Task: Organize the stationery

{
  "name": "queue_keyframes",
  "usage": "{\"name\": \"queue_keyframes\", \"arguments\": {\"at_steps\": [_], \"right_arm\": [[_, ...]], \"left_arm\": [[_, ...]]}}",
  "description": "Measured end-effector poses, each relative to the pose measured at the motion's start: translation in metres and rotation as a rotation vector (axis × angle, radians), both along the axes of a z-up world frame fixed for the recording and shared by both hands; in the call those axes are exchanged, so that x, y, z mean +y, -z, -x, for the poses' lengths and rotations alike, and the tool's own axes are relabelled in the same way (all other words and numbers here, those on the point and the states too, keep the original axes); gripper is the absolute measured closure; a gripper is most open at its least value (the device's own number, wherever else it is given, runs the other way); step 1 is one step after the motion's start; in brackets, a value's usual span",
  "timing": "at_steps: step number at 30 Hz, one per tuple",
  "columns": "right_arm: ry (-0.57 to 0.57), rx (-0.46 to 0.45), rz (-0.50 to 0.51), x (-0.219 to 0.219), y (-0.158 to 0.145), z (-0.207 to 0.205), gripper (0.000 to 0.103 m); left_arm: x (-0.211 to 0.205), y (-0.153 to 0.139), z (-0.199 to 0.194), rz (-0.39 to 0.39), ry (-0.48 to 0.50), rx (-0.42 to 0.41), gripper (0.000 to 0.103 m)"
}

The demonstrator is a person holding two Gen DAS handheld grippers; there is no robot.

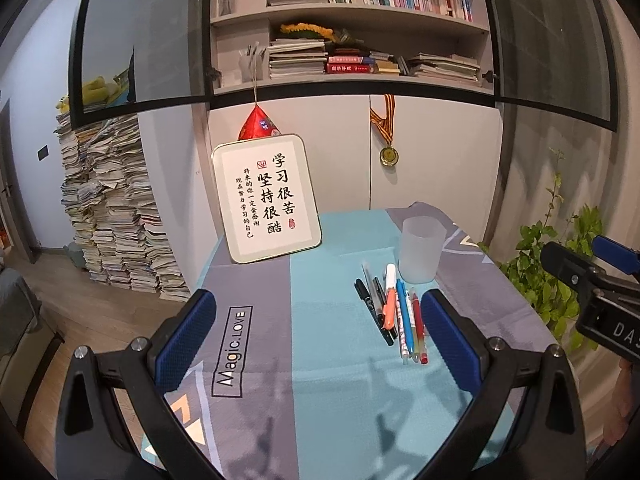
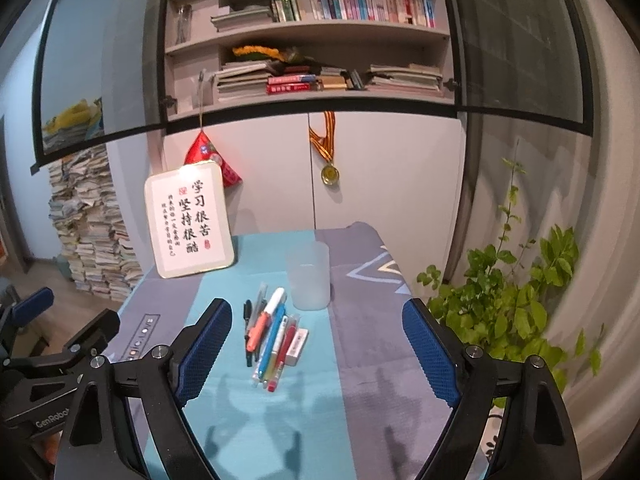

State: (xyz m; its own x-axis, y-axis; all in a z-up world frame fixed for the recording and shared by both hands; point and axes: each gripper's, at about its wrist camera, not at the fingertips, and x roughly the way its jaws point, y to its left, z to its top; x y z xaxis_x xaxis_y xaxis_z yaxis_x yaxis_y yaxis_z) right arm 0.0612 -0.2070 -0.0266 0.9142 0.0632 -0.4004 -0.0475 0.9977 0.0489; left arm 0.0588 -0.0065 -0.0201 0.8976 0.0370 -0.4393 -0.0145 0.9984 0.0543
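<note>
Several pens (image 1: 394,314) lie side by side on the blue and grey tablecloth (image 1: 320,380), just in front of an empty frosted cup (image 1: 421,250). In the right wrist view the pens (image 2: 270,338) lie with a white eraser (image 2: 297,342) at their right, before the cup (image 2: 309,276). My left gripper (image 1: 320,336) is open and empty above the cloth, the pens near its right finger. My right gripper (image 2: 318,350) is open and empty, the pens between its fingers but farther off.
A framed calligraphy board (image 1: 267,197) leans at the table's back left. White cabinet doors with a hanging medal (image 1: 389,155) stand behind, bookshelves above. A leafy plant (image 2: 516,304) stands off the table's right edge. Stacks of paper (image 1: 116,216) stand on the floor at left.
</note>
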Motion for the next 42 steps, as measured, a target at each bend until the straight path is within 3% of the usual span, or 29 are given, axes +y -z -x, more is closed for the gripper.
{"name": "queue_keyframes", "arguments": {"at_steps": [42], "right_arm": [[-0.07,0.141,0.019,0.005,0.029,-0.072,0.015]], "left_arm": [[0.004,0.027,-0.047,-0.01,-0.027,0.107,0.001]]}}
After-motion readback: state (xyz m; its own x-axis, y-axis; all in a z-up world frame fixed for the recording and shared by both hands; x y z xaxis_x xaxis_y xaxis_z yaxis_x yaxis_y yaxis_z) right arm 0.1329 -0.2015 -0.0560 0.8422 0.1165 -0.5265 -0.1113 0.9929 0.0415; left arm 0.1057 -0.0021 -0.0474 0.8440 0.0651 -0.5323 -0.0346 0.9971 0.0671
